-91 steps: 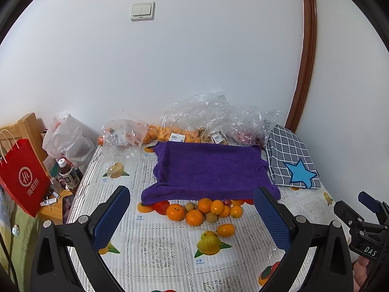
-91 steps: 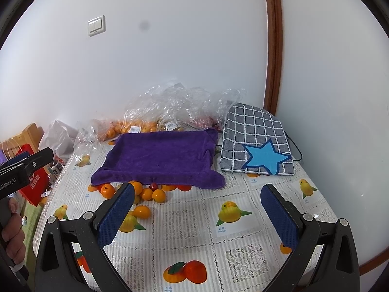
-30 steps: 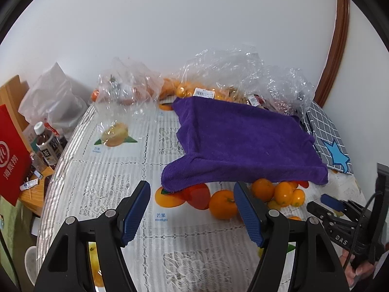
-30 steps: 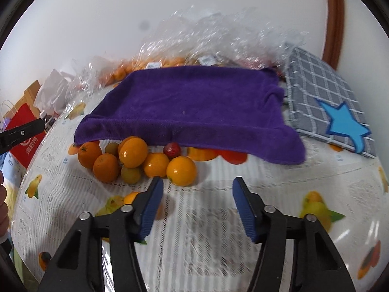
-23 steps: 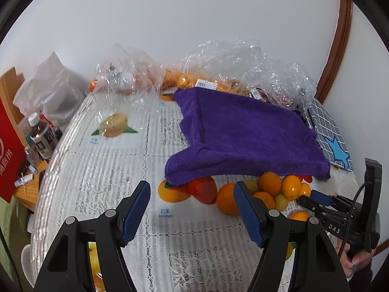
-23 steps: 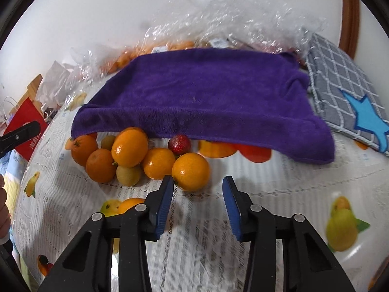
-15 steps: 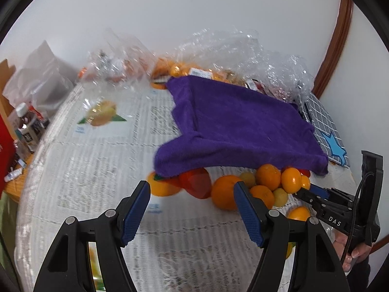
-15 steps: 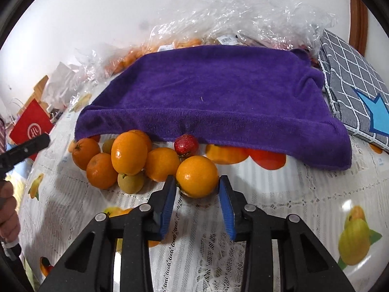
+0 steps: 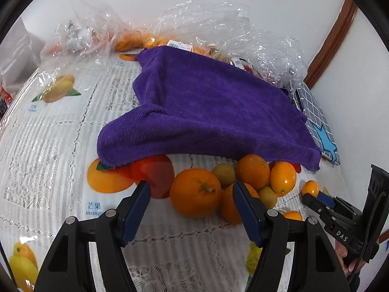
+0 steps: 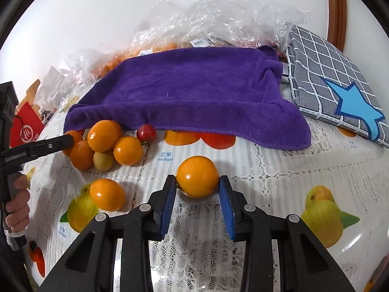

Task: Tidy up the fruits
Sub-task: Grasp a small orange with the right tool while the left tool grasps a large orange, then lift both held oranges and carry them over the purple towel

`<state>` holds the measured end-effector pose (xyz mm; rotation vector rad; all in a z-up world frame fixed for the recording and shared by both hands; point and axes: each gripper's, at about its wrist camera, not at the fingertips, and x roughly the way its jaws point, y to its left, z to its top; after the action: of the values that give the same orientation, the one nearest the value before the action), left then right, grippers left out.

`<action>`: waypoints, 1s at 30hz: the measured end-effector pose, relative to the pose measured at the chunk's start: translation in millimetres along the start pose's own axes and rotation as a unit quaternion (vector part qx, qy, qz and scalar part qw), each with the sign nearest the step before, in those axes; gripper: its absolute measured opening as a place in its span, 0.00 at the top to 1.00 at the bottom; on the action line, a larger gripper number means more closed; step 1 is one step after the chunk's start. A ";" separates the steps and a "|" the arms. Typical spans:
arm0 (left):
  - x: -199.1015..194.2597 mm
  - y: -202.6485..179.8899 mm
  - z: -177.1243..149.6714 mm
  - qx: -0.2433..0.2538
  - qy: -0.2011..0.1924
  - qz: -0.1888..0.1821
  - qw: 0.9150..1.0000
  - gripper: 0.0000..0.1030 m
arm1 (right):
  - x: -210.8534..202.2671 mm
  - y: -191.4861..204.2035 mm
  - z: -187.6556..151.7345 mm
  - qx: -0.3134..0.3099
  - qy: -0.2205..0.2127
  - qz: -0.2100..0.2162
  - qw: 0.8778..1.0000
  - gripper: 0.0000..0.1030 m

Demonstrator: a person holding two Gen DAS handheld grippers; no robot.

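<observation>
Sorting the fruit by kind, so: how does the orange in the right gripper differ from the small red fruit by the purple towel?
The orange is larger and orange; the red fruit is small and dark red. The orange sits clamped in the right gripper, apart from the pile; the red fruit lies free at the purple towel edge, beside other oranges. Both are roundish.
</observation>
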<state>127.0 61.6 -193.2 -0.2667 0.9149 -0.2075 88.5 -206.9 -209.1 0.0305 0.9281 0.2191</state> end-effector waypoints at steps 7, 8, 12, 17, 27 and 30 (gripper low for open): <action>-4.2 -1.7 -2.0 0.006 -0.002 -0.009 1.000 0.61 | 7.0 6.0 2.9 -0.007 -0.005 -0.010 1.000 0.65; -5.5 -1.3 -3.0 0.007 -0.002 -0.010 1.000 0.61 | 7.2 6.0 3.2 -0.007 -0.005 -0.011 1.000 0.65; -10.3 -2.2 -4.4 0.013 -0.002 -0.004 1.000 0.61 | 5.7 5.3 3.1 -0.002 -0.002 -0.006 1.000 0.65; -18.7 -2.1 -7.5 0.015 -0.006 0.001 1.000 0.61 | -1.4 6.6 1.2 0.002 -0.006 -0.007 1.000 0.65; -24.9 -0.8 -10.9 0.006 -0.006 -0.001 1.000 0.61 | -17.8 5.0 -5.7 0.005 -0.013 -0.012 1.000 0.65; -29.1 -3.1 -8.9 0.005 -0.010 -0.002 1.000 0.61 | -25.6 5.5 -4.6 0.005 -0.020 -0.014 1.000 0.66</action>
<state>102.3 65.8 -175.6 -0.2604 0.8929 -0.2118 69.1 -206.9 -191.0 0.0300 0.8887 0.1868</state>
